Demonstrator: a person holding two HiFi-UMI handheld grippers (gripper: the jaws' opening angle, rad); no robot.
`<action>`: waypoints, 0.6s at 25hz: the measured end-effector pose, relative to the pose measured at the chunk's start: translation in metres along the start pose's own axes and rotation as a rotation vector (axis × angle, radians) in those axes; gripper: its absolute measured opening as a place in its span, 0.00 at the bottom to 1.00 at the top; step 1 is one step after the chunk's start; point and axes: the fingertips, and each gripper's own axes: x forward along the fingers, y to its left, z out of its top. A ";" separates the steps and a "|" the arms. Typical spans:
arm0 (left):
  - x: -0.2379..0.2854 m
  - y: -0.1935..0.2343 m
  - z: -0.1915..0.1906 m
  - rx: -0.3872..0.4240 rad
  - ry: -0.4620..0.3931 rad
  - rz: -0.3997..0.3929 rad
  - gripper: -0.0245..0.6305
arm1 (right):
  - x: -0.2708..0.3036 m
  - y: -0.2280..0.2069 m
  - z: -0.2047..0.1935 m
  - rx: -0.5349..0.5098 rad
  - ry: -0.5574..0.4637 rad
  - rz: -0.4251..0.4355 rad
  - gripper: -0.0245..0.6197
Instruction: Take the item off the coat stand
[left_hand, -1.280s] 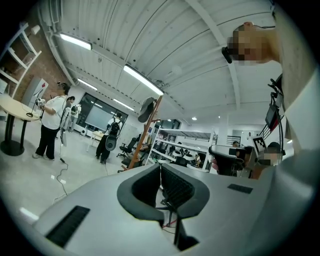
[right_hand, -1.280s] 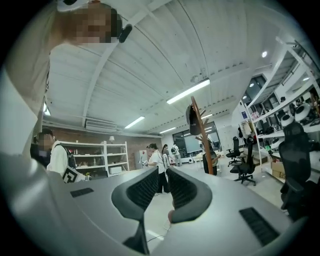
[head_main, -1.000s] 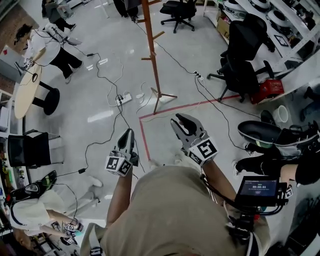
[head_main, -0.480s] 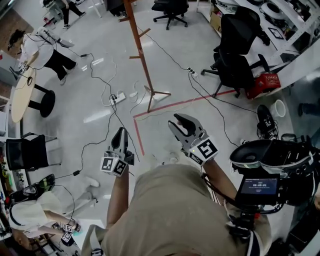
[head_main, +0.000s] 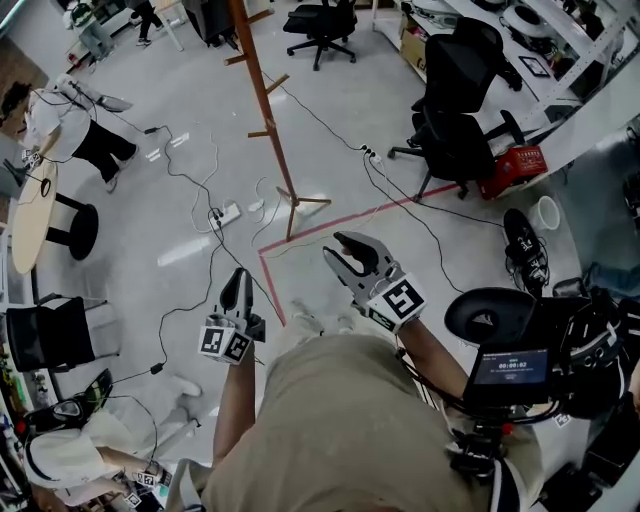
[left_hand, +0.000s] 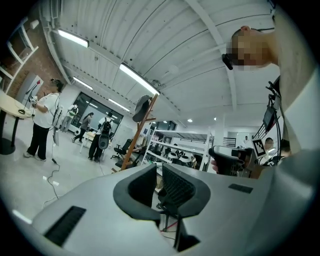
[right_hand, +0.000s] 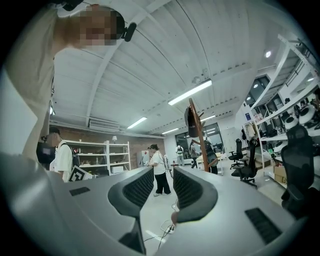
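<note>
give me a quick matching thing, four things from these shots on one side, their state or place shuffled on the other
Things:
1. left gripper
2. right gripper
3. coat stand
4. dark item

States or places:
A. jaws apart, nothing between them
B. hanging near the stand's top
C. jaws shut, empty
D. brown wood, upright on the floor

Pairs: 1-C, 2-A, 3-D, 4-B

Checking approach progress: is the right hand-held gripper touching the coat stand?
Apart. The head view shows open floor between the right hand-held gripper and the coat stand. In the right gripper view the stand sits far beyond the open, empty jaws.
</note>
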 end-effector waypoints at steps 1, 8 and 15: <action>0.003 0.008 0.002 0.000 -0.001 -0.012 0.07 | 0.009 0.001 0.002 -0.004 -0.005 -0.002 0.20; 0.025 0.055 0.024 0.009 -0.009 -0.081 0.07 | 0.063 0.002 0.010 -0.039 -0.003 -0.040 0.20; 0.040 0.097 0.032 -0.002 0.000 -0.133 0.08 | 0.103 0.002 0.013 -0.053 -0.002 -0.083 0.20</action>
